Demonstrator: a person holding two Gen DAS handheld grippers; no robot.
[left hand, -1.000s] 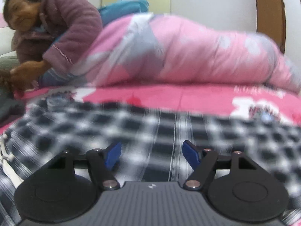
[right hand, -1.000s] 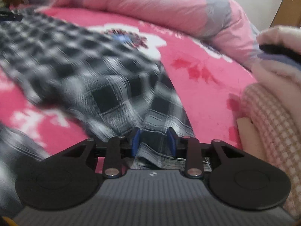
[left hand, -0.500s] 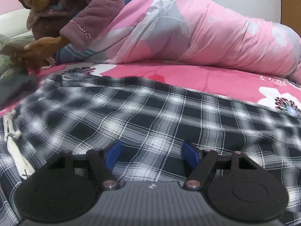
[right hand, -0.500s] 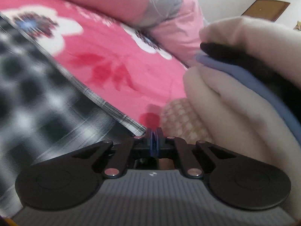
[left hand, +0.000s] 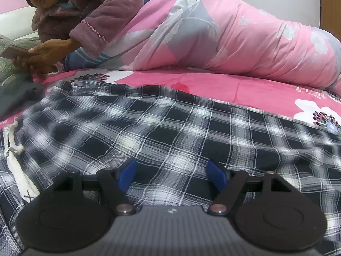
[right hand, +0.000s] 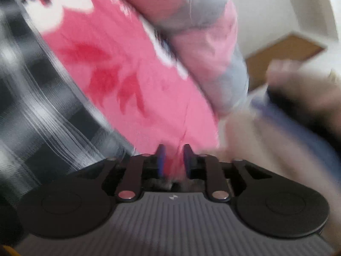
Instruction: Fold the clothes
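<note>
Lying spread across the pink flowered bed sheet, the black-and-white checked garment covers the near part of the bed, its white drawstring trailing at the left edge. The left gripper hovers low over this cloth with its blue pads wide apart and nothing pinched between them. The right gripper, seen through heavy blur, sits over the bare sheet toward the bed's right side, past the garment's edge; its jaws have just been opening and stand apart with nothing between them. A heap of pale clothes lies just right of it. Along the far edge a person in a purple jacket leans by a pink quilt, holding a phone.
</note>
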